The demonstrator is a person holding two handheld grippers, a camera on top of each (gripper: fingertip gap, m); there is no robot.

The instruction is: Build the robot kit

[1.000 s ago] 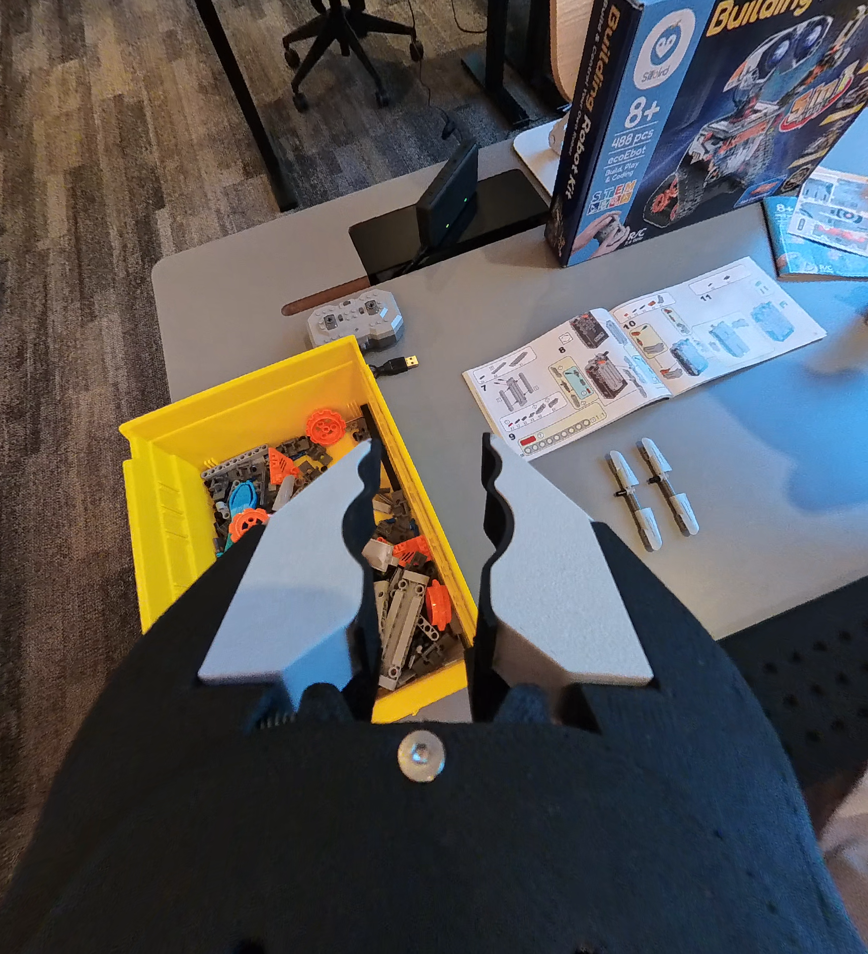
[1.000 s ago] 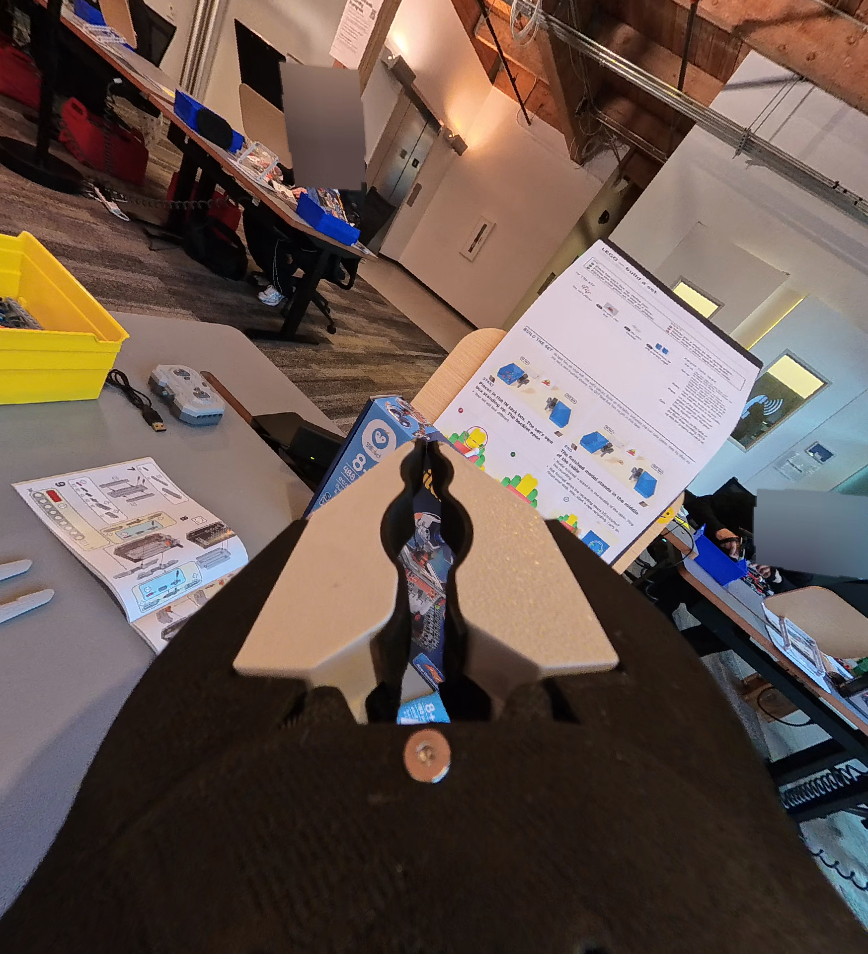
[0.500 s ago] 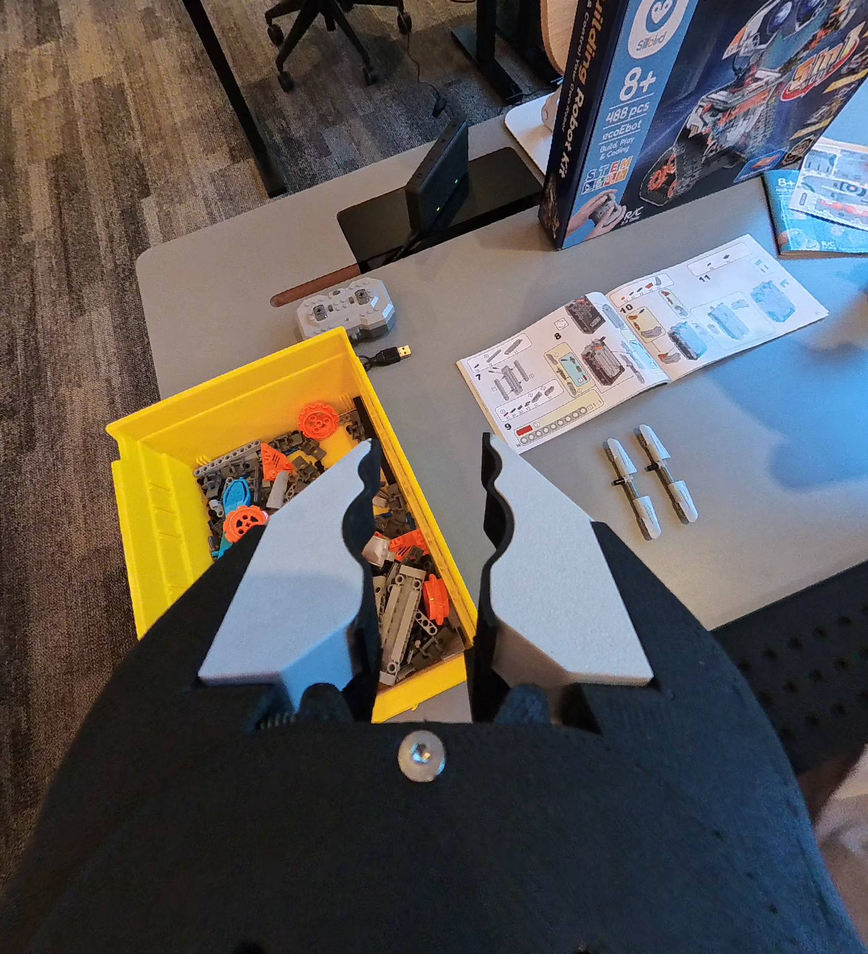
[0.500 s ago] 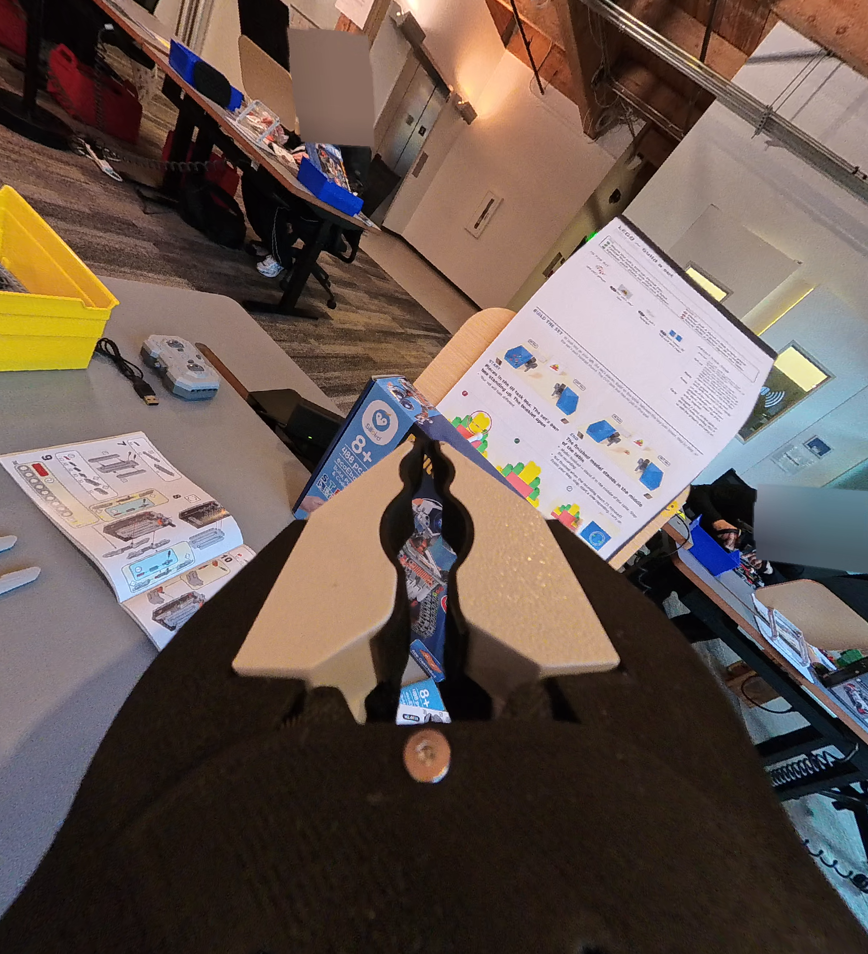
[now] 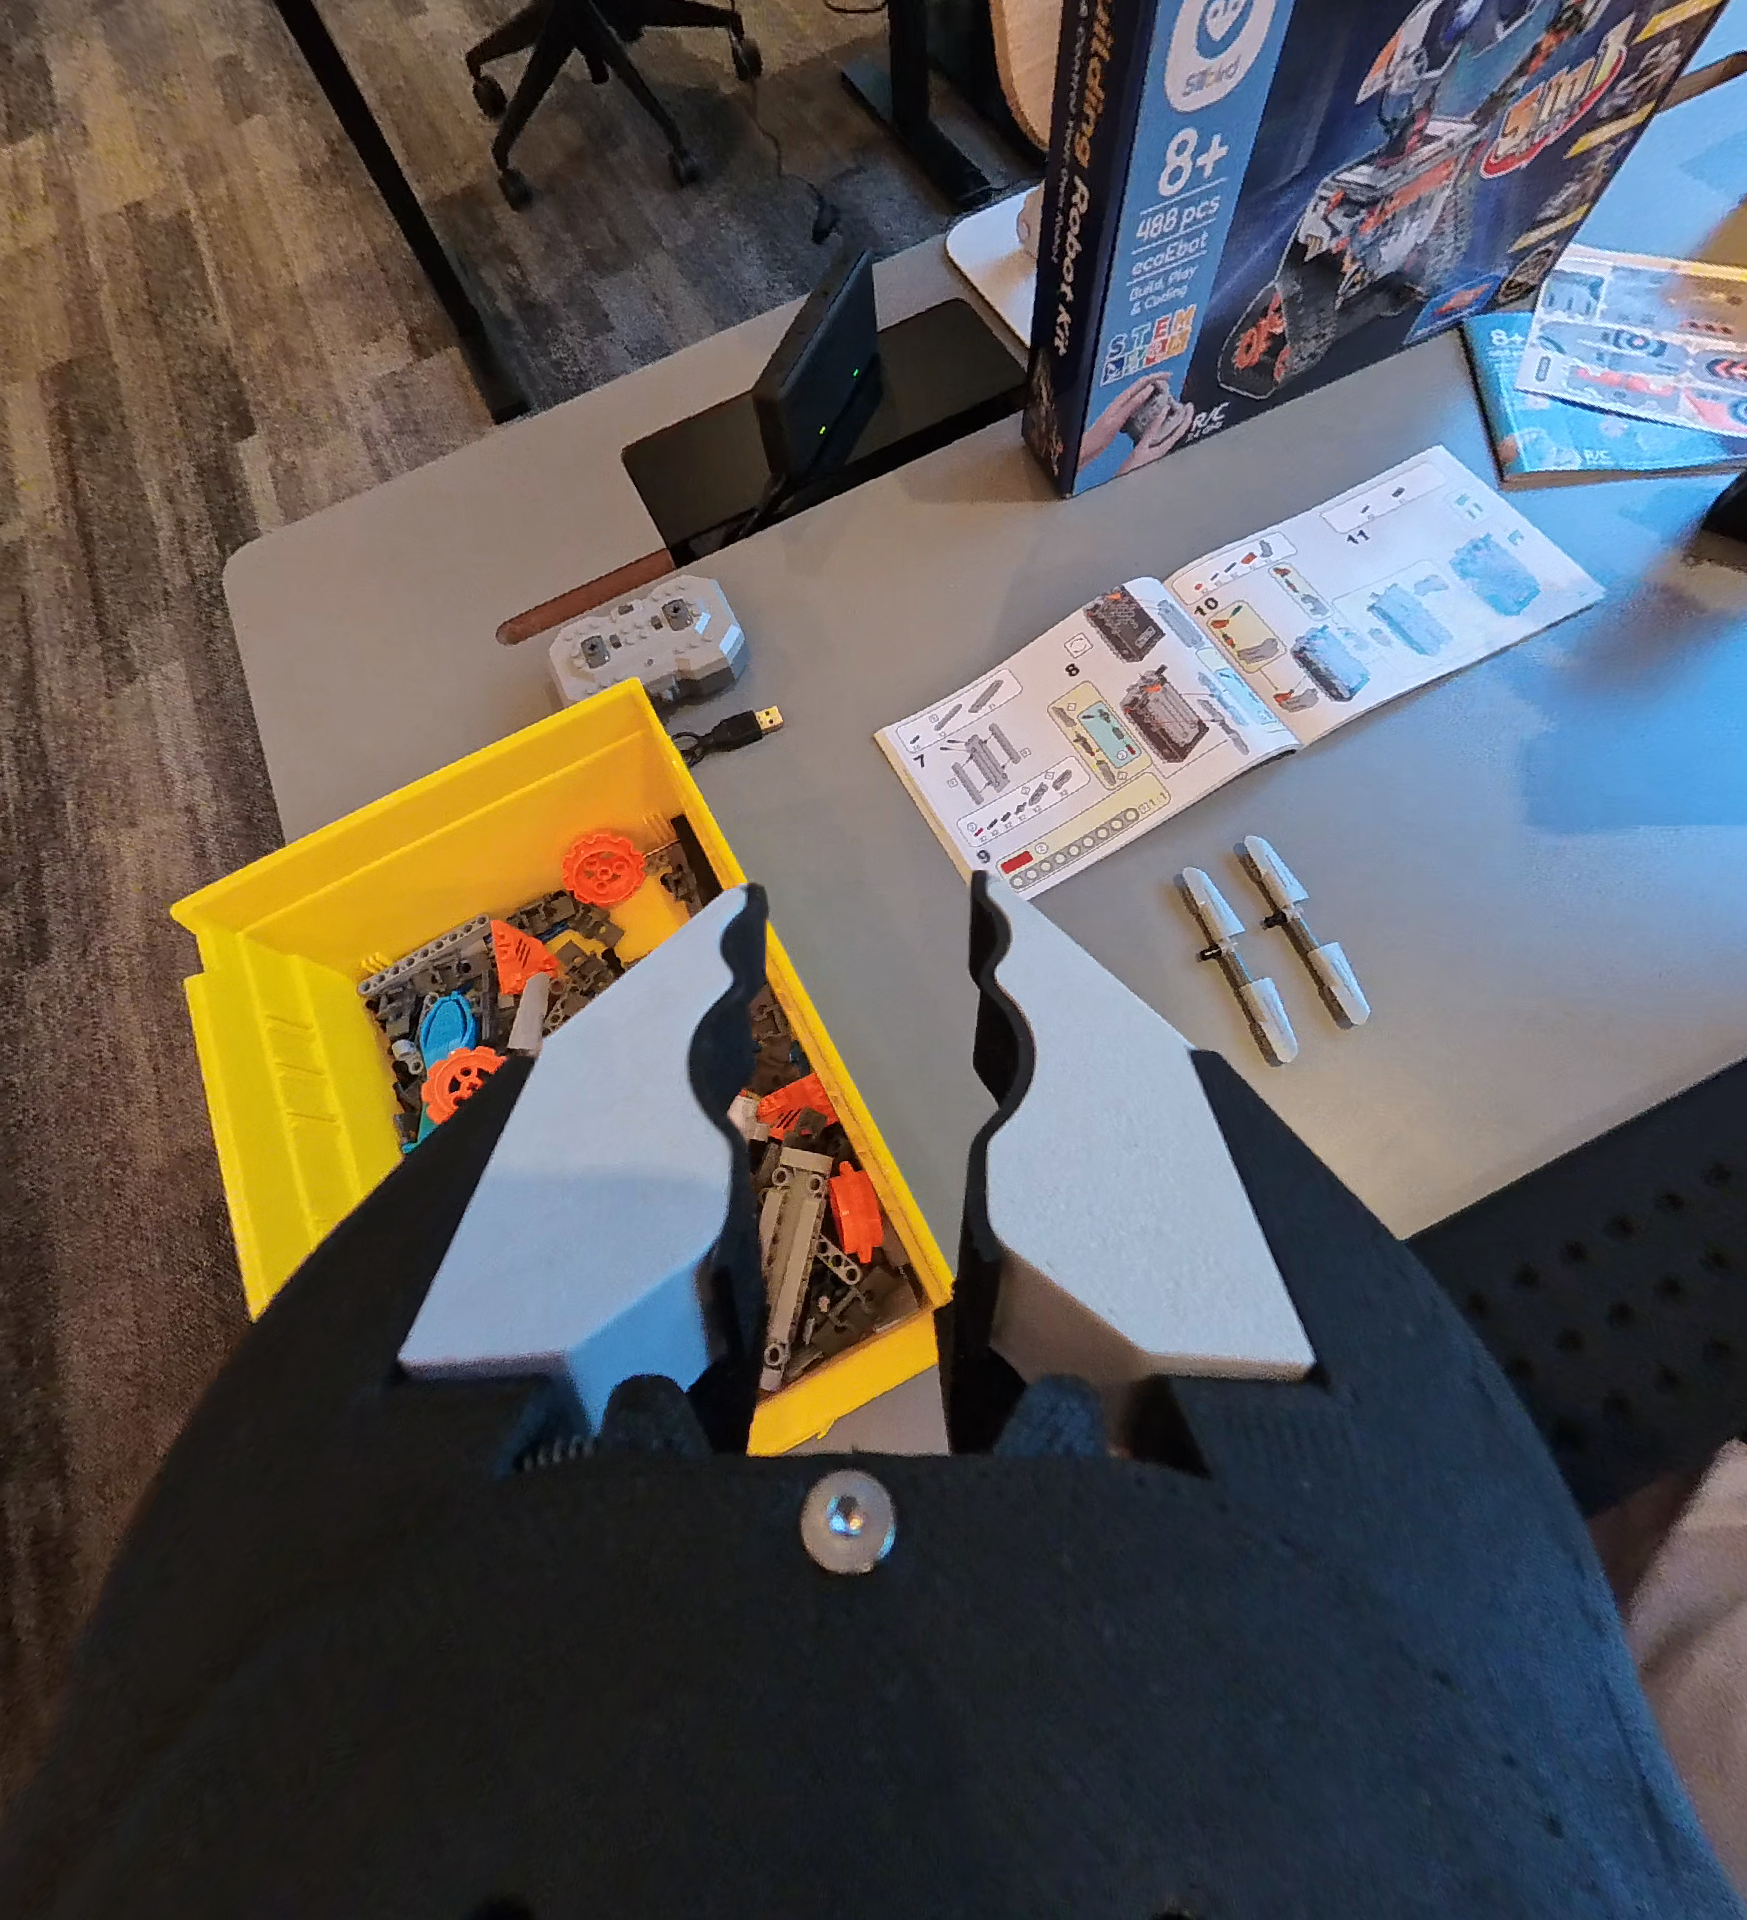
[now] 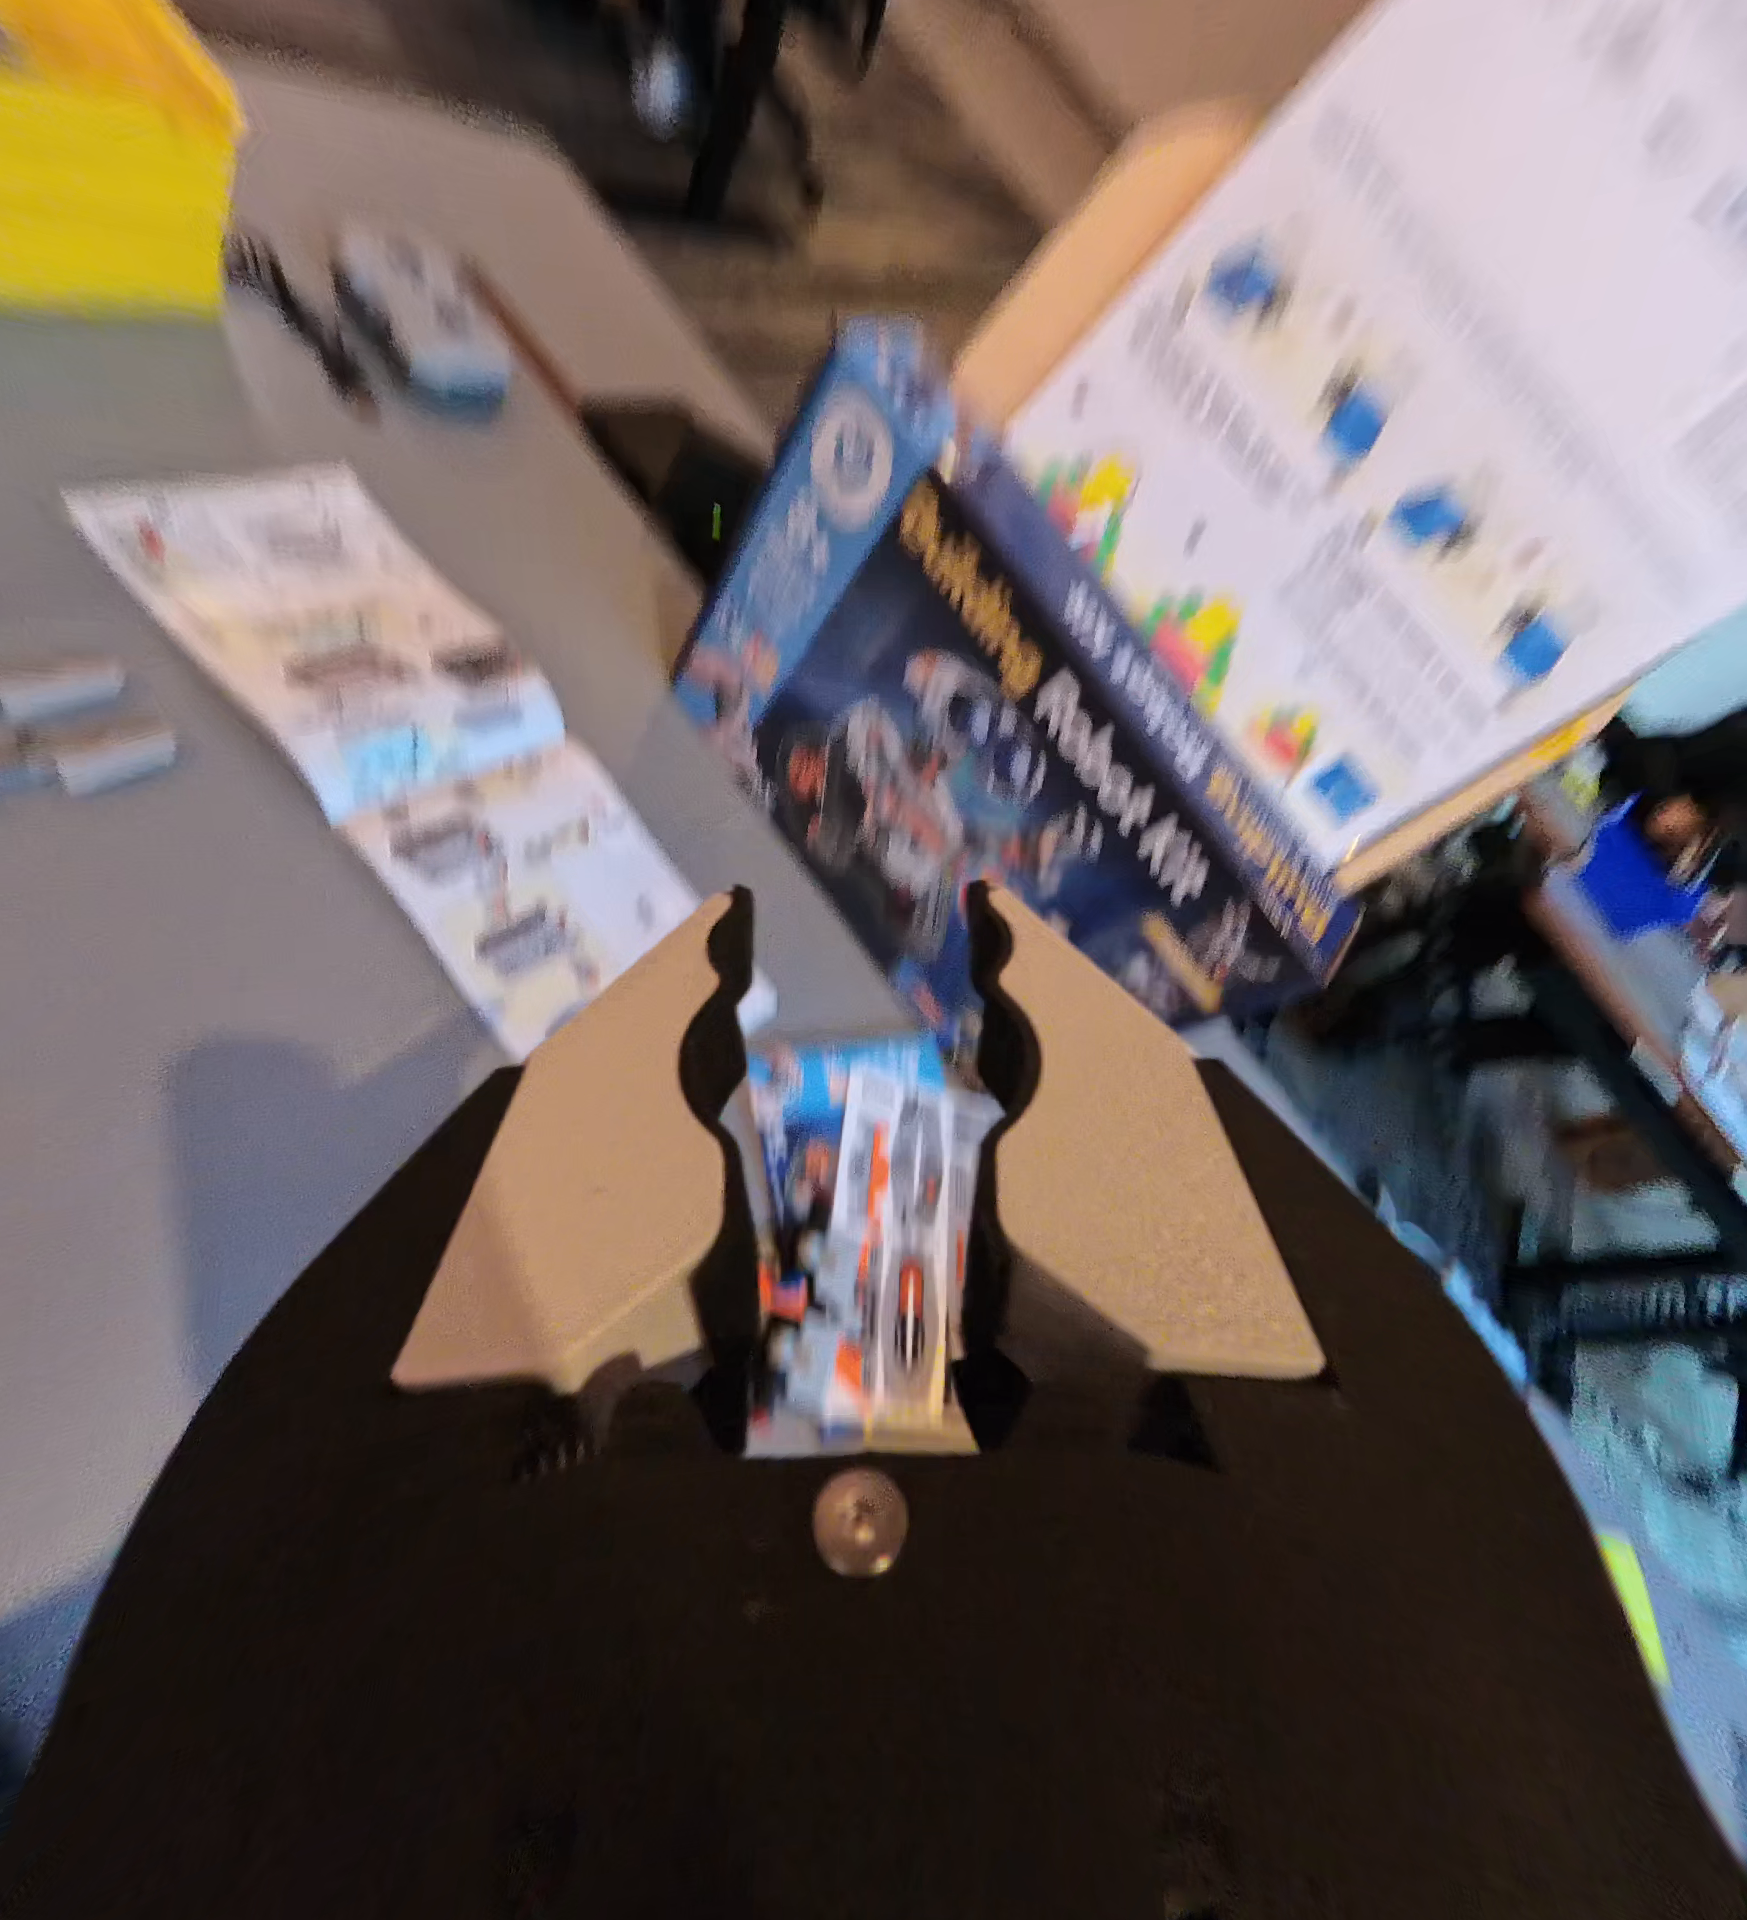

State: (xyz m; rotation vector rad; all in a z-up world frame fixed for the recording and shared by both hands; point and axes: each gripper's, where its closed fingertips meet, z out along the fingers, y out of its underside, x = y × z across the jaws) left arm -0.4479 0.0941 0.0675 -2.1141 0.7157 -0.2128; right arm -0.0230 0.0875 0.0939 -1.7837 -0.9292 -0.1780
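Observation:
My left gripper (image 5: 861, 906) is open and empty, held above the right wall of a yellow bin (image 5: 256, 1049) full of grey, orange and blue building parts (image 5: 807, 1205). Two small grey-and-white assemblies (image 5: 1269, 945) lie side by side on the grey table (image 5: 952, 582), right of the gripper. My right gripper (image 6: 856, 902) is open and empty, tilted down over a blue leaflet (image 6: 858, 1195) on the table, in front of the blue kit box (image 6: 1004, 748). The right wrist view is heavily blurred.
An open instruction booklet (image 5: 1233, 665) lies mid-table and also shows in the right wrist view (image 6: 360, 665). A grey remote controller (image 5: 645, 644) and a USB cable (image 5: 734, 732) lie behind the bin. The kit box (image 5: 1295, 208) stands at the back. A printed sheet on a board (image 6: 1420, 416) leans behind it. There is about 45 centimetres between the tips of the two grippers.
My right gripper has opened from shut and swung downward toward the table and the leaflet. My left gripper stays open and has drifted only slightly over the bin.

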